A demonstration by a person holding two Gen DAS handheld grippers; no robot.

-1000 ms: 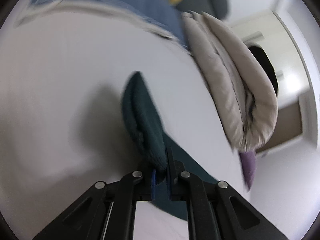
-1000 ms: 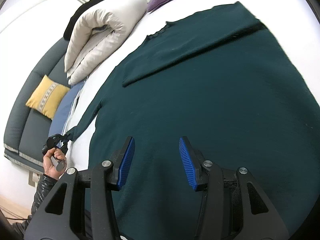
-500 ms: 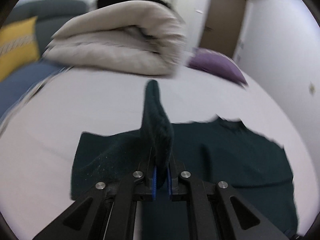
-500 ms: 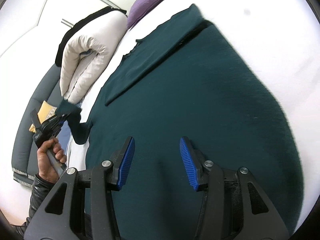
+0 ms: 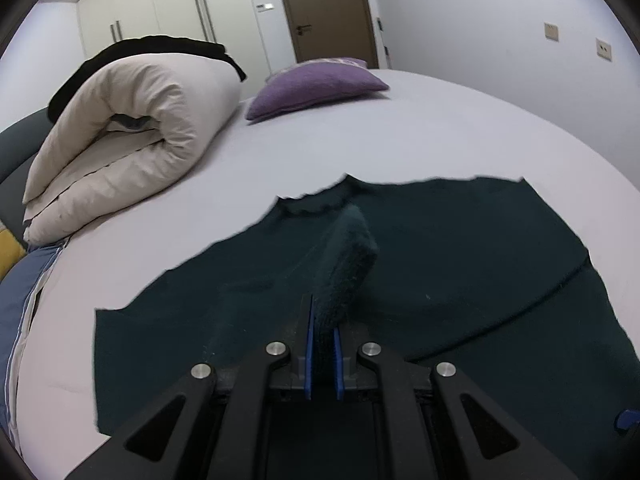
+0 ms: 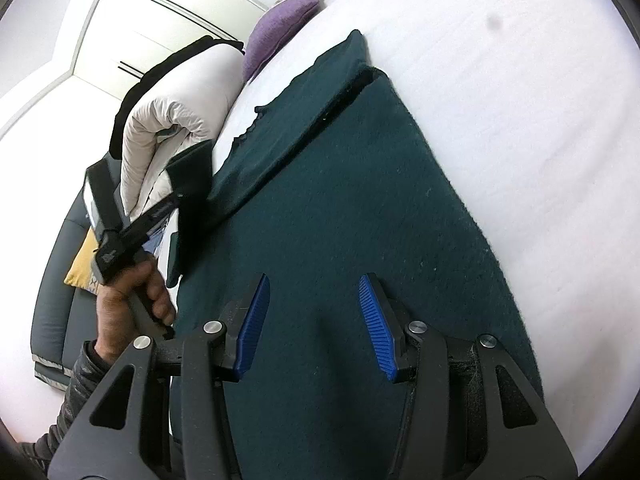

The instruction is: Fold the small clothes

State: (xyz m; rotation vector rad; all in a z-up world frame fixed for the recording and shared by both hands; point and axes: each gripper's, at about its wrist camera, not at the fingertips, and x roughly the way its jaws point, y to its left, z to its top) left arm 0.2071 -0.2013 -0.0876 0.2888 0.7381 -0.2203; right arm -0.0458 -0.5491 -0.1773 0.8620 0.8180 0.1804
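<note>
Sweater (image 5: pixel 460 264) lies flat on the bed (image 5: pixel 420 136); my left gripper (image 5: pixel 321 354), fingers clamped on the sleeve cuff (image 5: pixel 344 264), has carried it from outside over the body, right gripper (image 6: pixel 316 324) wide, empty.

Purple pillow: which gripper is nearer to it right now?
Left. The left gripper, shut on the sweater sleeve, is raised toward the purple pillow; the right gripper hovers open over the sweater's lower part, farther back.

The left gripper (image 5: pixel 322 346) pinches a sleeve (image 5: pixel 346 264) above the green sweater (image 5: pixel 460 280).
</note>
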